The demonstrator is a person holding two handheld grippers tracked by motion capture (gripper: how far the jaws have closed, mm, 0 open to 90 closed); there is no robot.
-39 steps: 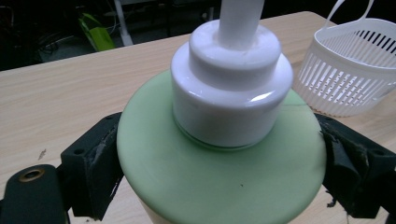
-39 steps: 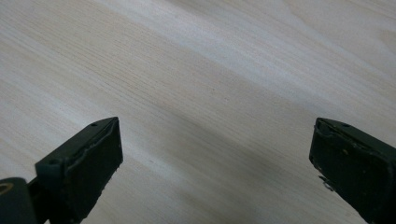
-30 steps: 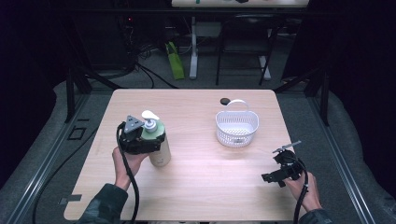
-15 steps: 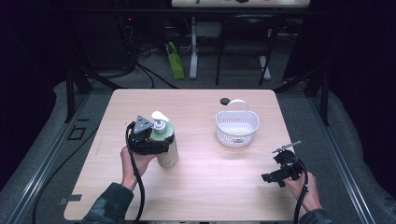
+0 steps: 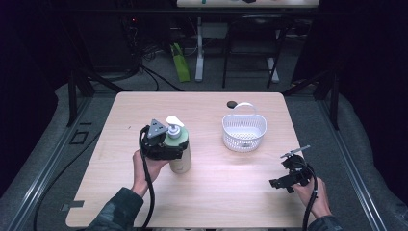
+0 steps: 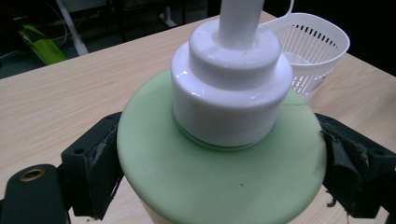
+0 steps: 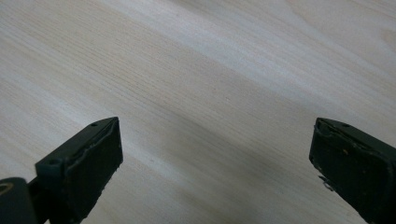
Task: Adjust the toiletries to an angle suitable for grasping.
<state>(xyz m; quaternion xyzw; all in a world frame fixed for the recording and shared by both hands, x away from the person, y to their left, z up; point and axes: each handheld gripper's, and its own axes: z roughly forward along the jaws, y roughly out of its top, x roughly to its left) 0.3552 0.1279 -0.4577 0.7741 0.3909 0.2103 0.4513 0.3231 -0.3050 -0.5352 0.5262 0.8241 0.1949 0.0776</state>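
- A light wooden table with a pale grain carries everything; it stands on a grey floor.
- A pump bottle with a green shoulder and white pump head stands upright at the left of the middle of the table.
- A white mesh basket with a thin handle sits right of centre, towards the far side, well apart from the bottle.
- A small dark round object lies just beyond the basket, near the far edge.
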